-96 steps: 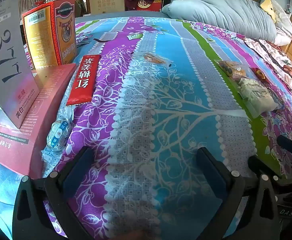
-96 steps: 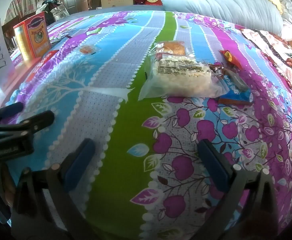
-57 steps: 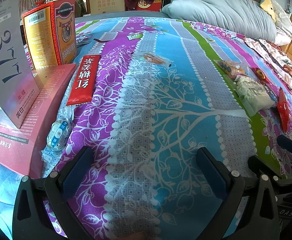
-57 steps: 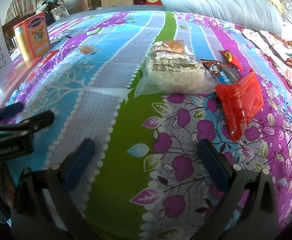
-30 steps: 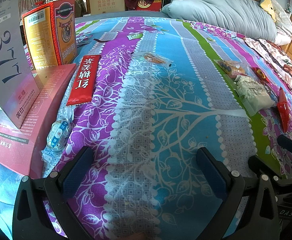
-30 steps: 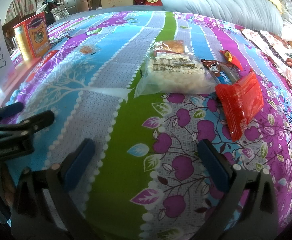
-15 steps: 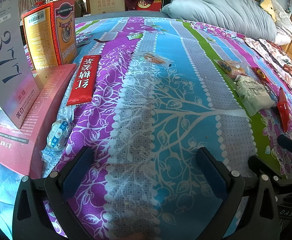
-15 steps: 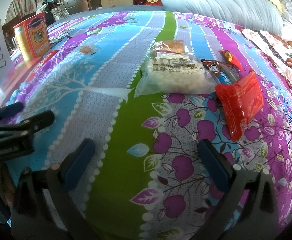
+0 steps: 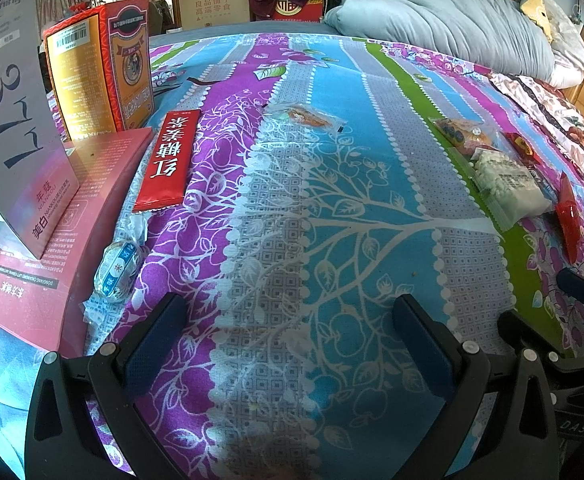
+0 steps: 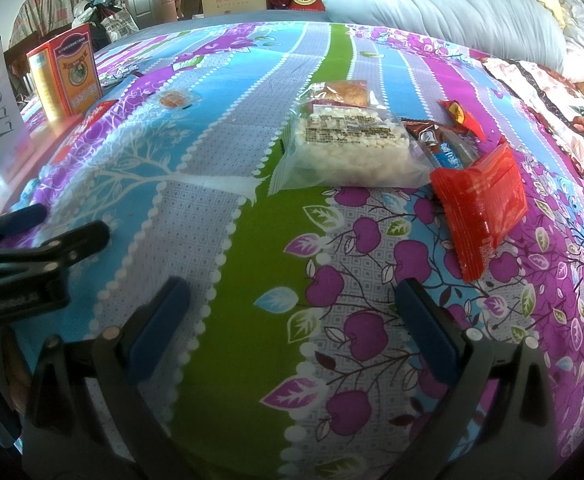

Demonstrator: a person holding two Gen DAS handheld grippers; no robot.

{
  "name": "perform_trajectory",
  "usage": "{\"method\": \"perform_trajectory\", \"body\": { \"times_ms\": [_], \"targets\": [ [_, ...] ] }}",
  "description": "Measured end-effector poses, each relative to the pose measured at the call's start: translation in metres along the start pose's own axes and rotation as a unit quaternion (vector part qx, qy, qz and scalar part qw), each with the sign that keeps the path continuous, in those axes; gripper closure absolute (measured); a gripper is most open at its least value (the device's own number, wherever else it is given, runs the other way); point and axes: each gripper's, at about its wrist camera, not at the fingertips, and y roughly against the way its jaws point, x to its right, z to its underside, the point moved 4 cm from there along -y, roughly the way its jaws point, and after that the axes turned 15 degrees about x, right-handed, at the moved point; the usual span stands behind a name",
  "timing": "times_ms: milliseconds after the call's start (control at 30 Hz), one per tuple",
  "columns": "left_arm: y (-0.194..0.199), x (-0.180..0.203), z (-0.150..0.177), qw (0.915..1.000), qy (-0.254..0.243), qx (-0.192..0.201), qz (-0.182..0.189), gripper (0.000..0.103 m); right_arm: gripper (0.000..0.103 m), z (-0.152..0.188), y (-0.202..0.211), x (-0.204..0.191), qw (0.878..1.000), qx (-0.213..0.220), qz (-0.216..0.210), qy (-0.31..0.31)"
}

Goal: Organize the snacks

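Snacks lie on a patterned bedspread (image 9: 292,208). In the right wrist view a clear bag of white puffed snack (image 10: 348,148) lies ahead, a red packet (image 10: 482,200) to its right, a blue wrapper (image 10: 448,156) and a small red packet (image 10: 462,114) behind. My right gripper (image 10: 292,320) is open and empty, short of them. My left gripper (image 9: 288,332) is open and empty. In its view a long red packet (image 9: 170,162), a wrapped candy (image 9: 116,268) and a small clear packet (image 9: 308,118) lie ahead.
At the left stand an orange-red box (image 9: 100,68), a flat pink box (image 9: 64,216) and a white box marked 377 (image 9: 12,120). A grey duvet (image 9: 452,24) lies at the bed's far end. The other gripper (image 10: 32,256) shows at the left of the right wrist view.
A red packet has appeared to the right of the white snack bag since the oldest frames, and the bag has shifted slightly. Both grippers have stayed still.
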Motion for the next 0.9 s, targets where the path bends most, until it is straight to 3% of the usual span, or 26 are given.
{"method": "perform_trajectory", "body": {
  "times_ms": [333,433,567,633,733,833,900],
  "targets": [
    [-0.001,0.000,0.004,1.0000,0.000,0.000,0.000,0.000,0.000,0.003,0.001,-0.004,1.000,-0.008,-0.009,-0.003],
    [-0.008,-0.001,0.007,1.0000,0.001,0.000,0.001,0.000,0.000,-0.002,0.005,0.002,0.997,-0.044,-0.063,-0.017],
    [-0.009,-0.001,0.007,1.0000,0.002,0.001,0.002,0.000,0.001,-0.018,0.033,0.016,0.985,-0.065,-0.124,-0.100],
    [-0.009,-0.002,0.005,1.0000,0.002,0.001,0.002,0.000,0.000,-0.037,0.042,0.025,0.988,-0.037,-0.110,-0.101],
    [-0.006,-0.004,0.004,1.0000,0.002,0.001,0.002,0.000,0.001,-0.074,0.031,0.035,0.990,-0.030,-0.097,-0.094],
    [-0.003,-0.002,0.000,1.0000,0.002,0.000,0.002,0.000,0.001,-0.111,-0.010,0.038,0.999,-0.014,-0.033,-0.040],
    [-0.003,-0.003,0.000,1.0000,0.002,0.001,0.002,0.000,0.001,-0.121,-0.049,0.039,0.998,-0.042,-0.017,-0.038]
  ]
}}
